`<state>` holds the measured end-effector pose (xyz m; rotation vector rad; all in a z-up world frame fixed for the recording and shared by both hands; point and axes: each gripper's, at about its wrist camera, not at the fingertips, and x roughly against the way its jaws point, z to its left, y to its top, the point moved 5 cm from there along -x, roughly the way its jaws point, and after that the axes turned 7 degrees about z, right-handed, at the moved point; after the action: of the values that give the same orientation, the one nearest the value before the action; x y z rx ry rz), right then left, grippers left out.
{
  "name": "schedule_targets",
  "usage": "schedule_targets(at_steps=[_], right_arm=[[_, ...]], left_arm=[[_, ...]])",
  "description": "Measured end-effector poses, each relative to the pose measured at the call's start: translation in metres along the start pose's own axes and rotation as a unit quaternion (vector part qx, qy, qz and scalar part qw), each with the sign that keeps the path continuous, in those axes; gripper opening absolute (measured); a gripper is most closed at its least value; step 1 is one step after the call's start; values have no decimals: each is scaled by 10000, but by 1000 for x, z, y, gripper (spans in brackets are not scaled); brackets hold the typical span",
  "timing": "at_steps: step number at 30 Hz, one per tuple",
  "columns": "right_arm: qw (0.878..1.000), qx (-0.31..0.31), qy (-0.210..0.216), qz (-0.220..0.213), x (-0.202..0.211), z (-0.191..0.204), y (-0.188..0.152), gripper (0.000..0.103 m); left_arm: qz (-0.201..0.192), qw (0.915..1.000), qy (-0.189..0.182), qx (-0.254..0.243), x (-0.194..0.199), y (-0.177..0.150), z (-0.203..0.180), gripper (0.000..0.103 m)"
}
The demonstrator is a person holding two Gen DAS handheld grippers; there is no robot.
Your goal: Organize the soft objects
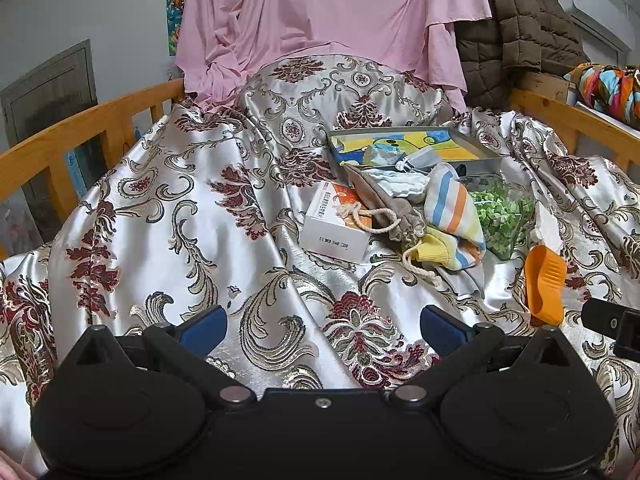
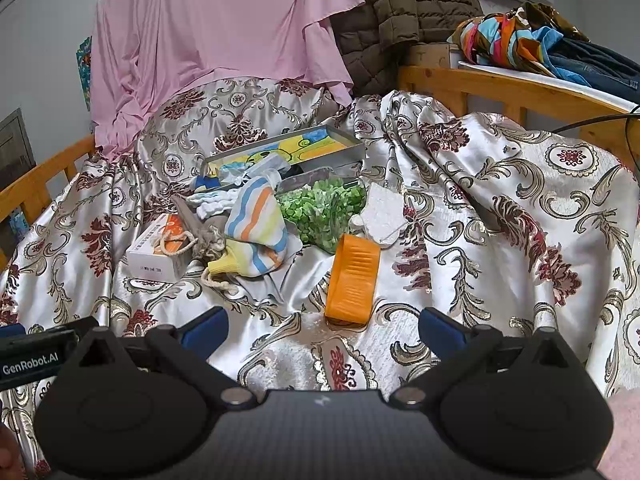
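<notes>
A striped sock point(image 2: 256, 220), banded in blue, orange, yellow and white with a yellow cuff, lies crumpled in the middle of a small heap on the bed, touching a grey-brown drawstring pouch point(image 1: 384, 208) whose cream cord loops over a white and orange carton point(image 1: 336, 224) on its left. Just right of the sock sits a clear bag of green bits point(image 2: 320, 212), with a white knitted piece point(image 2: 380, 216) beyond it and an orange ribbed object point(image 2: 352, 280) nearer the camera. Behind the heap a shallow grey tray point(image 2: 348, 148) with a colourful picture inside holds crumpled face masks point(image 1: 400, 156). Everything rests on a shiny silver bedspread point(image 1: 180, 220) patterned with dark red flowers and rumpled into folds, framed by wooden rails point(image 1: 80, 120). A pink sheet point(image 1: 320, 12) and a brown quilted jacket point(image 1: 516, 20) hang at the back. The left gripper point(image 1: 324, 326) and the right gripper point(image 2: 324, 326) both hover wide apart over the bedspread, holding nothing.
</notes>
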<state>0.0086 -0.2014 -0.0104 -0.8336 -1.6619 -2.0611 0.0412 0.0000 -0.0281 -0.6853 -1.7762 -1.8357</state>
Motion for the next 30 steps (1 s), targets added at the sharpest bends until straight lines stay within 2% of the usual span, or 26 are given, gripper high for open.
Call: schedule_targets(at_steps=[30], right_arm=[[10000, -4, -5, 17, -1, 3, -4, 103]], left_arm=[[34, 10000, 7, -15, 0, 0, 0, 102]])
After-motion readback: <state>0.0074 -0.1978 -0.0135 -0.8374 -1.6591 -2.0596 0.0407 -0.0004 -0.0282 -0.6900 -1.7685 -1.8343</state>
